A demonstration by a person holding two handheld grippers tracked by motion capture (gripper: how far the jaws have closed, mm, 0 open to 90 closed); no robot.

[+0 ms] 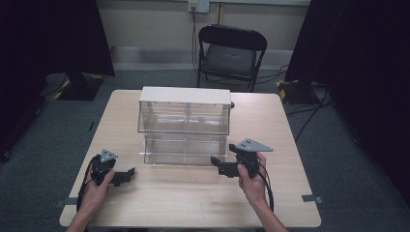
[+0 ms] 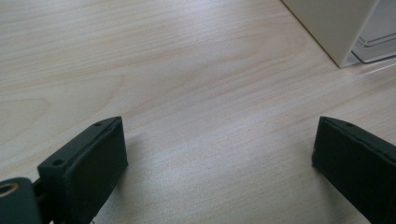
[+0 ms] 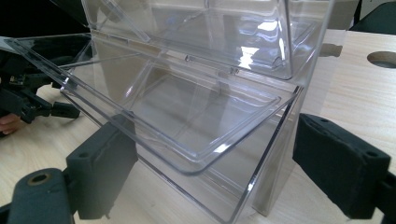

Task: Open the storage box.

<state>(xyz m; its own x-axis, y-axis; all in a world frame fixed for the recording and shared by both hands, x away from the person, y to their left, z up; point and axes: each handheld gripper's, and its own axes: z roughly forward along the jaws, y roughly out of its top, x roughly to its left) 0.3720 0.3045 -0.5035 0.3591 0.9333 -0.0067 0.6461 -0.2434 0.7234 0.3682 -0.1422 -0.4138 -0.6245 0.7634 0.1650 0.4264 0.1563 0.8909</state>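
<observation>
A clear plastic two-tier cabinet [image 1: 184, 126] with a white top stands mid-table. In the right gripper view its lower clear flap [image 3: 196, 116] is tilted outward. My right gripper [image 1: 215, 163] is at the cabinet's front right corner. It is open, and its jaws sit on either side of the flap's rounded edge [image 3: 215, 144] without touching it. My left gripper [image 1: 130, 173] rests low over bare wood to the cabinet's front left. It is open with nothing between its jaws [image 2: 219, 140]. The cabinet's white side [image 2: 341, 28] shows at the upper right of the left gripper view.
The wooden table [image 1: 193, 198] has bare room in front of the cabinet and on both sides. A round hole [image 3: 383, 58] is cut in the tabletop behind the cabinet. A black folding chair [image 1: 231, 53] stands beyond the far edge. Cables lie on the floor at the right.
</observation>
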